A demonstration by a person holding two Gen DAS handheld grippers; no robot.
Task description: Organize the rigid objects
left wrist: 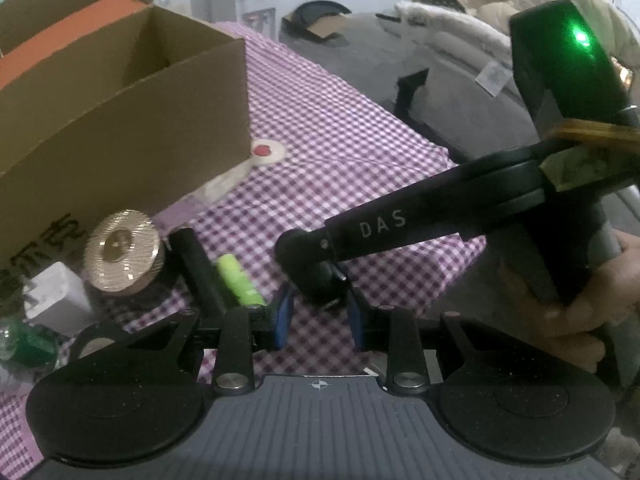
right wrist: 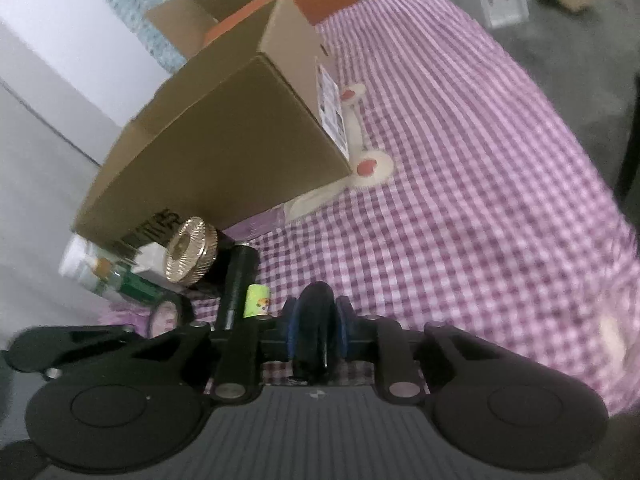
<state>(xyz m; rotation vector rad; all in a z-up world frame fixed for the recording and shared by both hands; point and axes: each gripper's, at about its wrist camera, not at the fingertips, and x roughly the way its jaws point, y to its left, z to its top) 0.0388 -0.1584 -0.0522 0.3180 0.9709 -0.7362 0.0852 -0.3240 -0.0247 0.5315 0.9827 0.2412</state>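
In the right wrist view my right gripper [right wrist: 317,318] is shut on a small black round object [right wrist: 316,304], pinched edge-on between its blue pads. In the left wrist view that gripper [left wrist: 316,276] reaches in from the right, low over the purple checked cloth [left wrist: 340,152]. My left gripper [left wrist: 319,318] sits just behind it, its jaws a little apart with only cloth between them. To the left lie a green tube [left wrist: 240,280], a black cylinder [left wrist: 200,268], a gold ridged disc [left wrist: 120,256] and a white plug [left wrist: 56,296].
An open cardboard box [left wrist: 120,120] stands behind the small items, with an orange box [left wrist: 60,36] beyond it. A green bottle [left wrist: 28,340] lies at the far left. A person's hand [left wrist: 580,312] holds the right gripper's handle. Grey bedding and a coat lie at the back right.
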